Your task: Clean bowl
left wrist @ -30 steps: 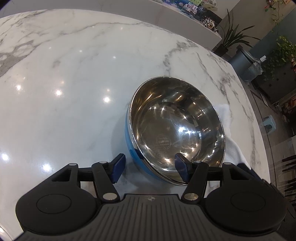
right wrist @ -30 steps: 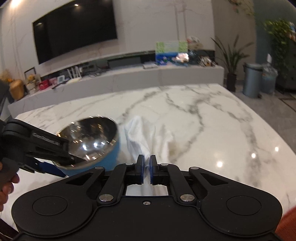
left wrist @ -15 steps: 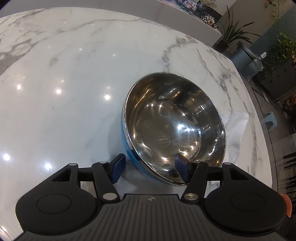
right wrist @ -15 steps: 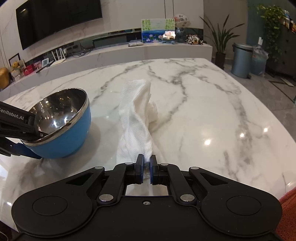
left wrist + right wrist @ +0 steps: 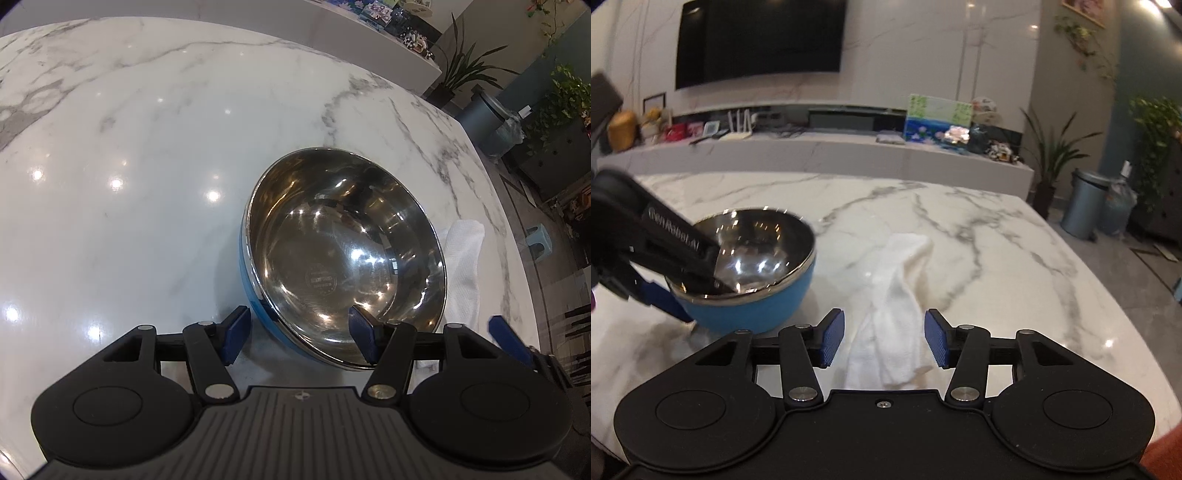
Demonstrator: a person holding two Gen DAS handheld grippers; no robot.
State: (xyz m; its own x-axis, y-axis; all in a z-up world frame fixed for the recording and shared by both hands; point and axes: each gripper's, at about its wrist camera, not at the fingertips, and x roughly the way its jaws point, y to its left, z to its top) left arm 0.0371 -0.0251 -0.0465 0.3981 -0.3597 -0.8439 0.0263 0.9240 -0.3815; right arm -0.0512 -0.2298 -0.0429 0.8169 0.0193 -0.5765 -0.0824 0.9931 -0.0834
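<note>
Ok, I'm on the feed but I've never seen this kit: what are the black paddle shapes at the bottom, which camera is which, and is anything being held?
Those black shapes are hand-held two-finger grippers, one in each of a person's hands, each carrying a fisheye camera that looks along its blue-padded fingers.

The left wrist view looks steeply down on the marble table. The left gripper straddles the near rim of the steel bowl with a blue outside: one finger inside, one outside, with a visible gap at the outer pad.

The right wrist view looks across the table. The right gripper is opening; the white cloth lies on the marble between its pads, touching neither. The same bowl sits left of the cloth.

So nothing is gripped.
</note>
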